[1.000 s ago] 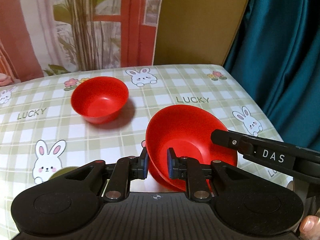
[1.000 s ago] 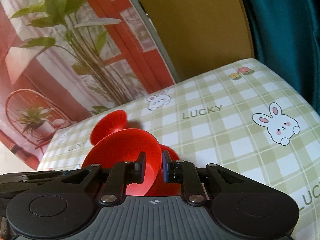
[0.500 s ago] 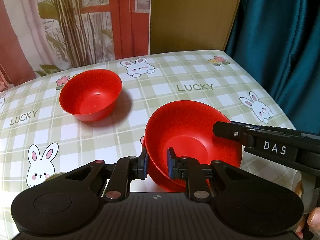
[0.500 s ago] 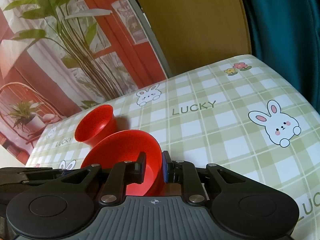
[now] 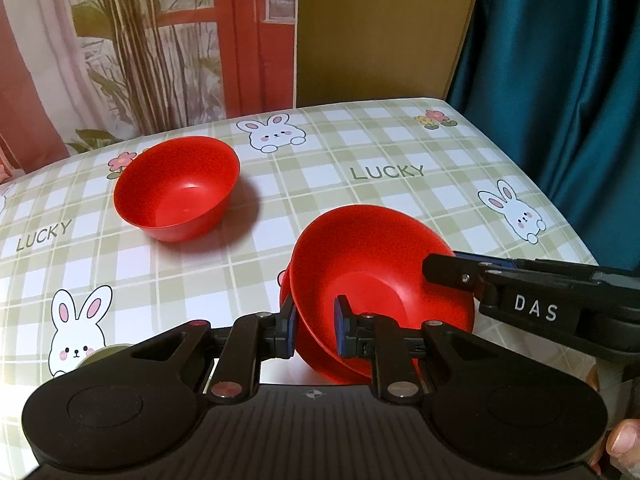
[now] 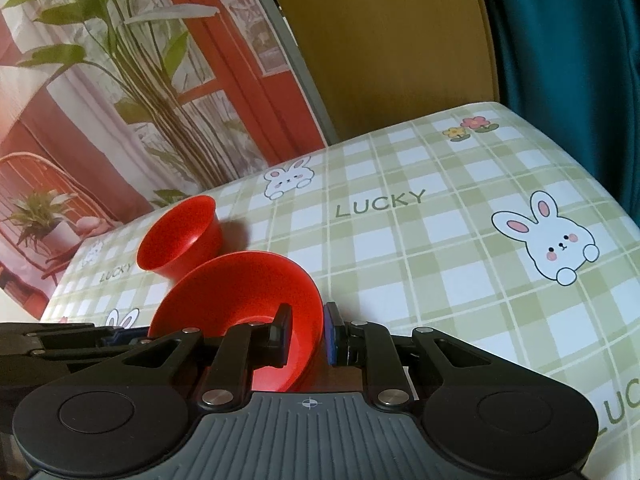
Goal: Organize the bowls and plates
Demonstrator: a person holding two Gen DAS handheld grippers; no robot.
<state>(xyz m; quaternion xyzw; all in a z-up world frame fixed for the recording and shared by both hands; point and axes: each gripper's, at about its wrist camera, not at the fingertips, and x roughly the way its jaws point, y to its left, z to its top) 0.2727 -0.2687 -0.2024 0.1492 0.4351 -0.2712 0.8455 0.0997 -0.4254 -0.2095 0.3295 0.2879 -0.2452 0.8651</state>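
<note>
Step in hand: carrying the wide red bowl [image 5: 372, 272], gripped by both tools at once; judged to be mid-transfer toward stacking.
Left gripper [image 5: 316, 330]: fingers clenched on the near rim of the wide red bowl, one pad inside, one outside.
Right gripper [image 6: 306, 334]: fingers closed on the same bowl's rim at its right side; seen in the left wrist view as the black tool marked DAS.
Wide red bowl, position: tilted, its mouth turned toward the left camera, above the desk [image 5: 400, 200] near its front right part. A second red rim shows just beneath it; whether that is another nested bowl cannot be told.
Small red bowl [image 5: 176, 188]: upright on the desk, well apart to the far left, untouched.
Desk covering: green check cloth with rabbits and the word LUCKY.
Next move, judged: level the held bowl, bring the two bowls together, and release both grips evenly so it does not tip.
Risk, judged: a thin rim pinched at two points may twist if one hand leads.
</note>
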